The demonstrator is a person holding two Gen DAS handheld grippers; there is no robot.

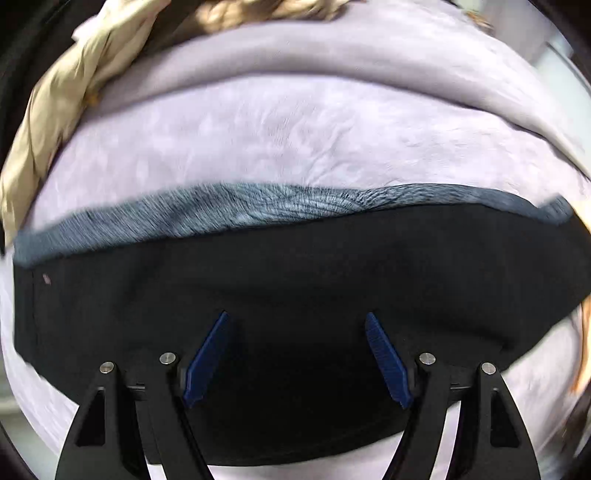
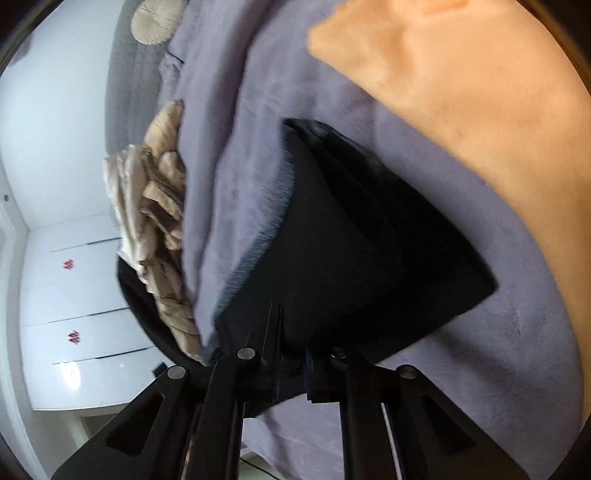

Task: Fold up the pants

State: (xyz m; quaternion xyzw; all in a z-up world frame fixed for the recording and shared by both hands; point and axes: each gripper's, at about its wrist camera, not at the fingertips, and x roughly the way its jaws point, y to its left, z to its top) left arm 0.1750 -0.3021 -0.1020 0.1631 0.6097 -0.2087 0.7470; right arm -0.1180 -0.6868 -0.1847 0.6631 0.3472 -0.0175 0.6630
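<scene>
Between my right gripper's (image 2: 291,373) closed fingers sits a pinched edge of the black pants (image 2: 351,266); my left gripper (image 1: 295,354) hangs open above them. Folded on the lilac blanket (image 1: 258,140), they look soft, limp, fleece-lined; I'd grip stacked edges.

I count: 1 pair of black pants (image 1: 295,280), 1 lavender bed cover (image 1: 280,140), 1 orange blanket (image 2: 480,110), 1 beige garment pile (image 2: 155,206), 1 round beige cushion (image 2: 155,18), 2 tongs: left tongs (image 1: 295,321), right tongs (image 2: 291,365).
</scene>
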